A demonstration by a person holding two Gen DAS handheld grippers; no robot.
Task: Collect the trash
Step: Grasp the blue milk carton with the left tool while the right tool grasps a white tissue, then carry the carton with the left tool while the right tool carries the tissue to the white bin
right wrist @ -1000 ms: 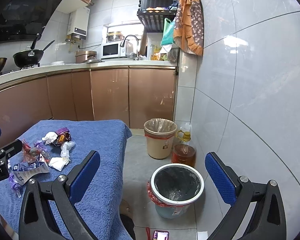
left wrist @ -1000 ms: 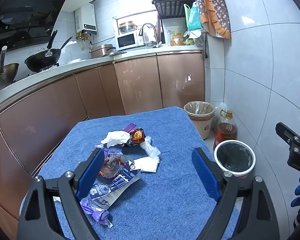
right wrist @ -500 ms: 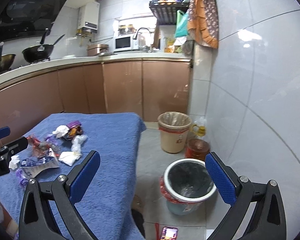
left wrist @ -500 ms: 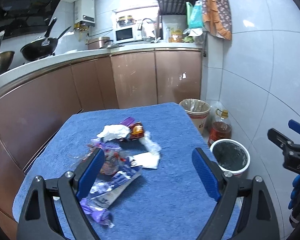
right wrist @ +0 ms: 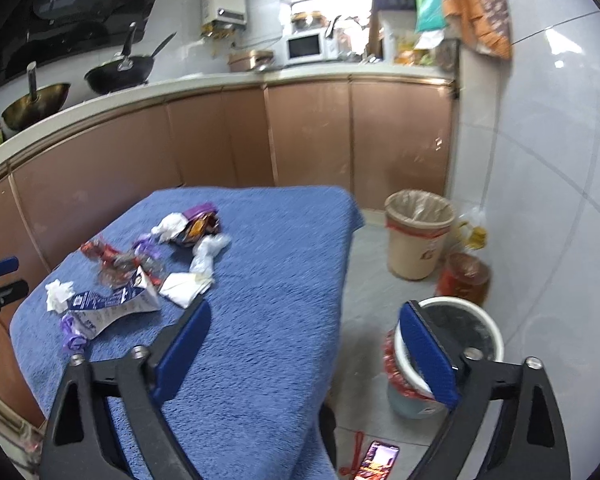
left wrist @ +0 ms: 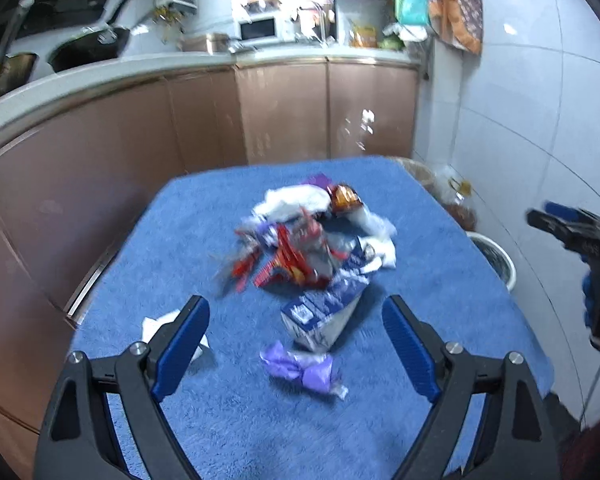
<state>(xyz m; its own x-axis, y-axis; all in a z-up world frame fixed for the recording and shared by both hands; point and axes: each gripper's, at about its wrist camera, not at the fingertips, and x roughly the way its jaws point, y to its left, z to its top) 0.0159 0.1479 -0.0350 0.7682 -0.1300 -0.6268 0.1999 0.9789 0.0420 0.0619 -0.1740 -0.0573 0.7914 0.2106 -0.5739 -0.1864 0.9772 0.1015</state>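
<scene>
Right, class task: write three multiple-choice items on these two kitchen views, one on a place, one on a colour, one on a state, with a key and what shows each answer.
1. Where does the trash pile lie?
A. on the blue towel-covered table
B. on the floor
C. on the kitchen counter

2. What colour is the twisted wrapper nearest the left tongs?
A. green
B. purple
C. yellow

3. How do the right tongs stand?
A. shut on a tissue
B. shut on nothing
C. open and holding nothing

Key:
1 A, the wrappers, tissues and flattened carton all rest on the blue towel.
2 B, the left wrist view shows it purple, just ahead of the blue pads.
3 C, the blue pads stand wide apart with only table and the black-lined bin seen between them.
</scene>
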